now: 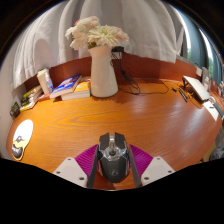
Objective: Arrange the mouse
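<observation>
A black and grey computer mouse (113,157) sits between my two fingers, its nose pointing away from me over the orange wooden table (150,120). My gripper (113,163) is shut on the mouse, with the magenta pads (87,156) pressed against its left and right flanks. The rear of the mouse is hidden low between the fingers. I cannot tell whether the mouse rests on the table or is held just above it.
A white vase of pale flowers (103,70) stands at the back middle of the table. Books (68,87) lie to its left and a white round object (22,136) sits at the left edge. A white keyboard-like device (197,88) lies at the far right.
</observation>
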Motion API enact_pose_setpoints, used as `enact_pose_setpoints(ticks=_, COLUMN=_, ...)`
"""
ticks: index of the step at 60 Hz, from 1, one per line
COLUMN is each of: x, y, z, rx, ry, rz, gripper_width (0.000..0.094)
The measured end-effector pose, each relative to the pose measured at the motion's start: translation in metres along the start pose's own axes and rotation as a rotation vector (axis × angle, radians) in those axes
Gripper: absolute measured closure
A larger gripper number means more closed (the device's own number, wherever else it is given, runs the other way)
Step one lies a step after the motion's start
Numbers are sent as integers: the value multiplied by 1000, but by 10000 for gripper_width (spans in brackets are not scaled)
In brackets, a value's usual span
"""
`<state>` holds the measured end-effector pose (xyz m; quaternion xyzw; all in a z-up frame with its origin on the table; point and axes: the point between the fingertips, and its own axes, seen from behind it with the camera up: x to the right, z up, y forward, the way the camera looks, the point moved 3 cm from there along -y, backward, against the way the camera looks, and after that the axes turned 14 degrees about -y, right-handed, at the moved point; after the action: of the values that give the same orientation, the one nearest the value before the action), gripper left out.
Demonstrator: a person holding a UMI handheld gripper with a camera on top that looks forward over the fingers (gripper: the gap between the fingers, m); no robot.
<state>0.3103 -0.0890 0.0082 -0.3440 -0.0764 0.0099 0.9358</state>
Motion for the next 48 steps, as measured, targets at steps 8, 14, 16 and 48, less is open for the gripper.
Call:
enact_pose_setpoints(ticks=8, x=-2, y=2, z=2, rx=12, ry=-68, rz=-13, gripper_width=481)
enact_pose_setpoints(ticks=14, x=-2, y=3, z=2, rx=0, ry=-56, rz=-1, gripper_width=549)
enact_pose_setpoints(ticks=16, x=-2, y=3, z=2, rx=-11, ry=-57, rz=1, gripper_width=567)
enact_pose_setpoints(ticks=48, x=-20, y=-67, z=161, rx=114, ry=9, rz=-119, gripper_width=589)
